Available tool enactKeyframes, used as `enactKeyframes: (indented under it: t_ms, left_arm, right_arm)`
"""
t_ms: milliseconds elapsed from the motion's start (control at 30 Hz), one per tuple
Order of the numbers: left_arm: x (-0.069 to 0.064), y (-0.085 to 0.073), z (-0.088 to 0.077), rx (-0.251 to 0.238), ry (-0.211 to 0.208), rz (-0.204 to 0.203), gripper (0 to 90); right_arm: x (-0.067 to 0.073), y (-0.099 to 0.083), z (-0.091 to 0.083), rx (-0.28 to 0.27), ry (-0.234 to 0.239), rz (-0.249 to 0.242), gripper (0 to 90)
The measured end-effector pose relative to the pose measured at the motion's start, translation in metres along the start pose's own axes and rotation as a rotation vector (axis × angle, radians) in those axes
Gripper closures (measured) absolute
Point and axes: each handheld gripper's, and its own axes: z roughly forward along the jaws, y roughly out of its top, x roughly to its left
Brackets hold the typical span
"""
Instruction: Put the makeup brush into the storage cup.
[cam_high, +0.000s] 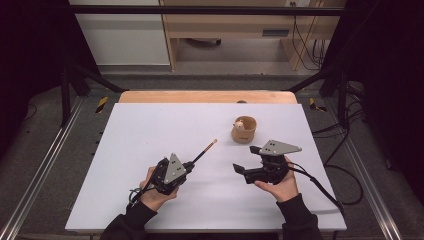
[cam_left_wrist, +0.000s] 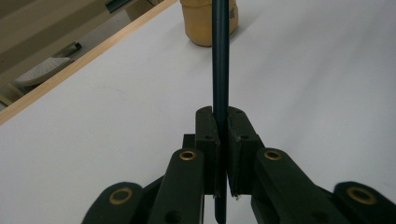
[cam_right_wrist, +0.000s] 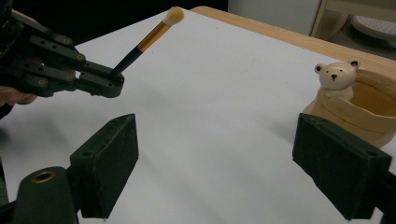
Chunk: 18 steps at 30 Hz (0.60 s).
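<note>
A thin brush (cam_high: 205, 150) with a dark handle, gold ferrule and pale tip points toward the far right of the white tabletop (cam_high: 150, 125). My left gripper (cam_high: 189, 165) is shut on its handle (cam_left_wrist: 220, 56), with the pads pressed against it on both sides. A tan wooden cup (cam_high: 244, 131) with a small bear figure (cam_right_wrist: 335, 77) on its rim stands at the right rear. My right gripper (cam_high: 246, 158) hovers open in front of the cup, with nothing between its jaws (cam_right_wrist: 224, 163). In the right gripper view the brush (cam_right_wrist: 149, 37) and left gripper (cam_right_wrist: 109, 81) appear at the upper left.
The white board lies on a wooden table whose far edge (cam_high: 200, 96) shows behind it. Black frame struts (cam_high: 85, 75) stand at both rear corners, and cables (cam_high: 340, 170) trail off the right side. Wooden furniture (cam_high: 225, 25) stands beyond the table.
</note>
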Motion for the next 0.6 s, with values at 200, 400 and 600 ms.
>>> enactKeyframes:
  t_ms: [200, 400, 600]
  left_arm:
    - [-0.002, -0.005, -0.003, -0.038, 0.028, -0.07, 84.1]
    - [-0.004, -0.008, -0.004, -0.066, 0.026, -0.123, 84.1]
    - [-0.008, -0.009, -0.002, -0.082, 0.021, -0.157, 84.1]
  right_arm:
    - [0.003, -0.002, 0.006, -0.014, 0.006, 0.021, 13.3]
    - [0.005, -0.002, 0.01, -0.055, 0.018, 0.067, 13.3]
    - [0.006, -0.002, 0.015, -0.092, 0.034, 0.112, 14.0]
